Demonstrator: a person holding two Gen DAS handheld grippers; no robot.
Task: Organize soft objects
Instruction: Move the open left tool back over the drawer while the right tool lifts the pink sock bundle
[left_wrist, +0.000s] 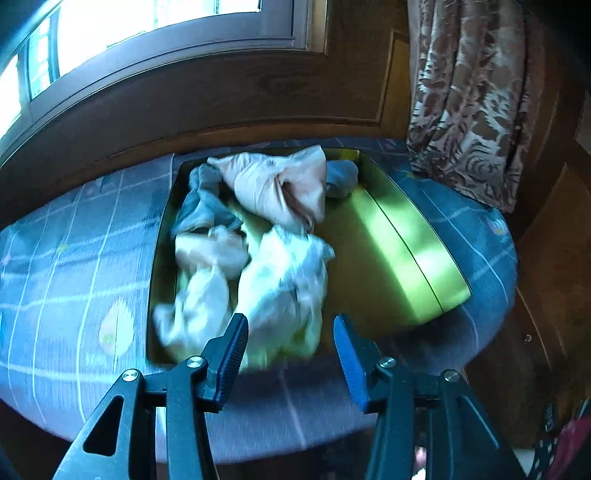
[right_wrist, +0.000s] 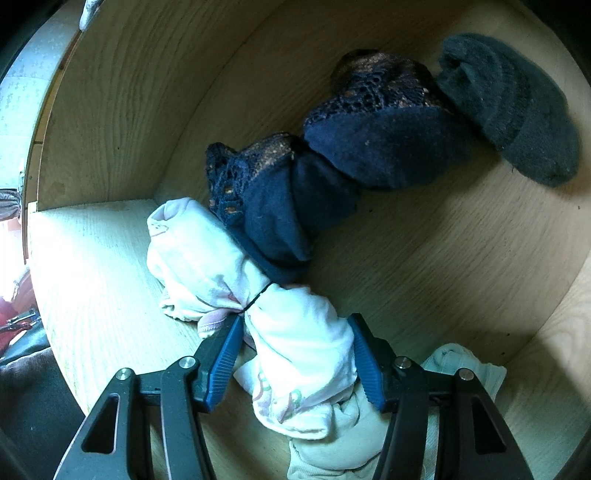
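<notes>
A green tray sits on a blue checked bed cover, below a window and just left of a patterned curtain. The tray's left half is heaped with soft things: a pale pink knotted bundle towards the far end, a grey cloth at the far left, a small grey ball in the far right corner, and white crumpled cloths nearest the camera. The right half of the tray is bare. The left gripper hovers at the tray's near edge with its jaws apart; nothing is pressed between them, though the white cloths show blurred just beyond the left pad.

In the other view, a light wooden drawer holds a row of rolled pairs. Farthest back lies a dark grey fuzzy sock, beside it two navy bundles with lace trim, then a white bundle. The right gripper clamps both pads on another white bundle with faint pink print, low in the drawer. A pale green cloth lies beneath the gripper.
</notes>
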